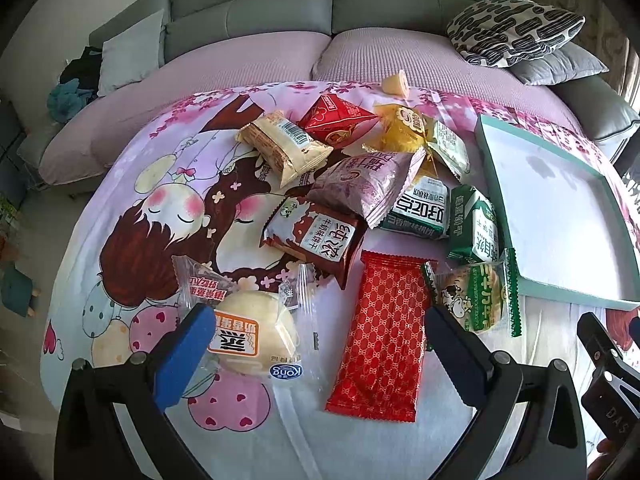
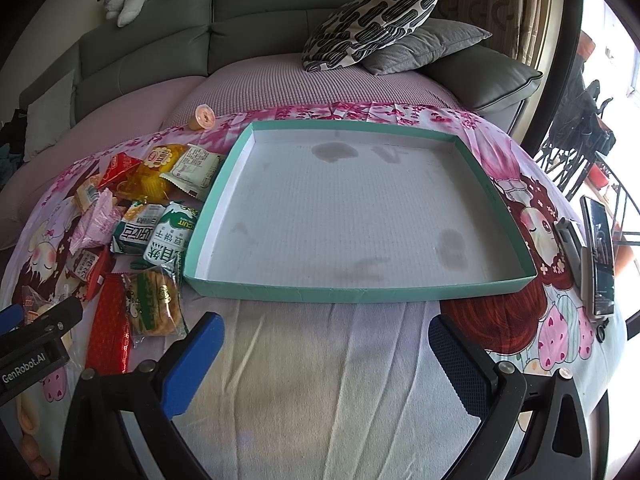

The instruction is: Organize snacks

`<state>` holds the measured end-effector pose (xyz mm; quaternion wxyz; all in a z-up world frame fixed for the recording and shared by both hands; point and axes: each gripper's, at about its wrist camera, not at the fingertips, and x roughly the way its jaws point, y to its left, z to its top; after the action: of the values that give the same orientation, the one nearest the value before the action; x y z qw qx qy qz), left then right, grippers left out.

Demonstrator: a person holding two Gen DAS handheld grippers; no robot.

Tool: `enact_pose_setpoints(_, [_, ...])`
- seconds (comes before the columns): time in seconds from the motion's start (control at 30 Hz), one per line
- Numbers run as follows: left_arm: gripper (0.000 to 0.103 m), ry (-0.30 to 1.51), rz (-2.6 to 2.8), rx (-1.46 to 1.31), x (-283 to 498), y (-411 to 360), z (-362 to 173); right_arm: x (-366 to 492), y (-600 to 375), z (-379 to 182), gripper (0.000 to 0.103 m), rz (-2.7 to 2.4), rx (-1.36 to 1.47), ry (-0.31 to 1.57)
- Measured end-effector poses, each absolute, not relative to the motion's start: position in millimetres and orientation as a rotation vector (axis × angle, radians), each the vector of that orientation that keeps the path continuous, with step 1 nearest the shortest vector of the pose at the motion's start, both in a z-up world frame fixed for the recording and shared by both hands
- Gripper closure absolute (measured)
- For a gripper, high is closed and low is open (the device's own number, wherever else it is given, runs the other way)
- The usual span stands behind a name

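A pile of wrapped snacks lies on a cartoon-print cloth. In the left wrist view my left gripper (image 1: 320, 344) is open and empty above a long red packet (image 1: 380, 336) and a clear-wrapped round bun (image 1: 250, 336). A green-wrapped biscuit (image 1: 476, 300), a brown milk-biscuit pack (image 1: 316, 236) and a purple pack (image 1: 368, 184) lie beyond. A shallow teal tray (image 2: 360, 290) with a white, empty floor sits right of the pile. My right gripper (image 2: 326, 356) is open and empty just before the tray's near wall. The tray also shows in the left wrist view (image 1: 496, 168).
A grey sofa with a pink cover (image 2: 320, 80) and patterned cushions (image 2: 372, 20) stands behind the table. A phone (image 2: 600, 256) lies at the table's right edge. A small yellow cup (image 2: 204, 116) sits at the far edge. The left gripper's body (image 2: 32, 344) shows at left.
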<state>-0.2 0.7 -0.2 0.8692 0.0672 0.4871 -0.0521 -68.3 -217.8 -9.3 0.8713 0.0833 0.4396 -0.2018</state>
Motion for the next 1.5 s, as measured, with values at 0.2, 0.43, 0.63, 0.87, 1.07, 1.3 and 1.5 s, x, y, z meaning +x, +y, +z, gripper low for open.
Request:
enact_pose_setpoints(0.2, [0.000,1.021,-0.106,0.133,0,2,0,-69,-218,-9,0.000,-0.421,0.175,0.919])
enact_pose_setpoints(0.43, [0.000,1.026,-0.100,0.123,0,4,-1,-69,-218,-9,0.000,-0.422,0.174,0.919])
enact_pose_setpoints(0.63, [0.000,1.008,-0.083,0.078,3,14,3,-68,-215,-8,0.000,-0.416,0.171,0.916])
enact_pose_setpoints(0.87, [0.000,1.010,-0.021,-0.036,11,53,8,-56,-184,-10,0.000,-0.309,0.163,0.921])
enact_pose_setpoints(1.07, [0.000,1.046,0.008,-0.068,16,76,1,-42,-155,-22,0.000,-0.215,0.182,0.967])
enact_pose_setpoints(1.3, [0.000,1.121,-0.087,-0.100,22,70,-16,-34,-123,-36,0.000,-0.134,0.165,1.026])
enact_pose_setpoints(1.5, [0.000,1.193,-0.082,-0.064,33,62,-34,-32,-113,-43,0.000,-0.125,0.153,1.058])
